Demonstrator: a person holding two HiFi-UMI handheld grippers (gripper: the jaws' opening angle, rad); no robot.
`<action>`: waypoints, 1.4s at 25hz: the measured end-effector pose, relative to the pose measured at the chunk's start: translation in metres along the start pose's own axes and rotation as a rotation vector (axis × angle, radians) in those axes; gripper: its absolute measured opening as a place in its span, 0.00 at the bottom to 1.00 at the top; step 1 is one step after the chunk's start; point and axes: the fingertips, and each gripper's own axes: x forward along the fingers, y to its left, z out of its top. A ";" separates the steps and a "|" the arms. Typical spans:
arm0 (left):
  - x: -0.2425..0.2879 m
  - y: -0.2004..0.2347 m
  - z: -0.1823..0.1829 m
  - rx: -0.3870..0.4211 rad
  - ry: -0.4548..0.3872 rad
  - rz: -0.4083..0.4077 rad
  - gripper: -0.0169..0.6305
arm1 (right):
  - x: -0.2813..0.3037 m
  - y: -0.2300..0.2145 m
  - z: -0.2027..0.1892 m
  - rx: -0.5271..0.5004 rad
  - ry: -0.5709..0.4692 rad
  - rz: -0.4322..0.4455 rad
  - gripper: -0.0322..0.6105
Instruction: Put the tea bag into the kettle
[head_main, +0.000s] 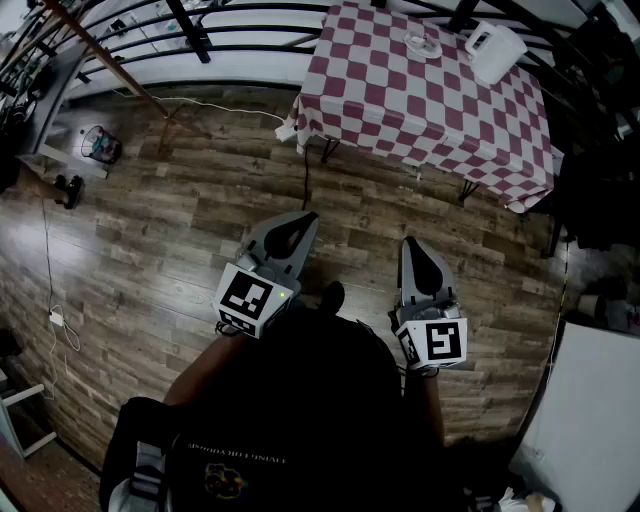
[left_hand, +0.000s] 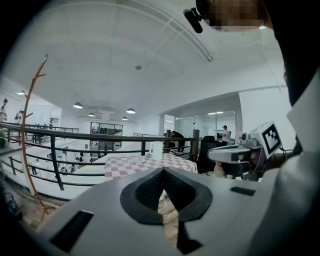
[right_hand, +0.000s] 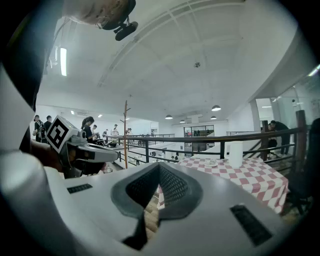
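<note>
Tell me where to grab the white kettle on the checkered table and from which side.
Probably its upright body, mid-height, with the right claw coming in level from the near side. The white kettle stands tall near the far right corner of the checkered table, and the small dish sits to its left, apart. Any handle is too small to make out.

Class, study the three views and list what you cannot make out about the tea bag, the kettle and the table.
- Tea bag: not identifiable; whatever the saucer holds is too small in the head view.
- Kettle: too distant in every view to tell whether its lid is open.
- Table: the checked cloth hides most of its legs in the head view.
</note>
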 end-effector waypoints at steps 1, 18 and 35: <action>0.000 -0.002 0.000 -0.002 0.000 -0.002 0.03 | -0.001 -0.001 0.000 -0.013 -0.006 0.003 0.07; 0.021 -0.036 -0.006 0.008 0.003 -0.030 0.03 | -0.022 -0.029 -0.011 -0.030 -0.015 -0.031 0.07; 0.104 -0.072 0.015 0.059 0.020 -0.138 0.03 | -0.027 -0.115 -0.009 0.015 -0.021 -0.149 0.07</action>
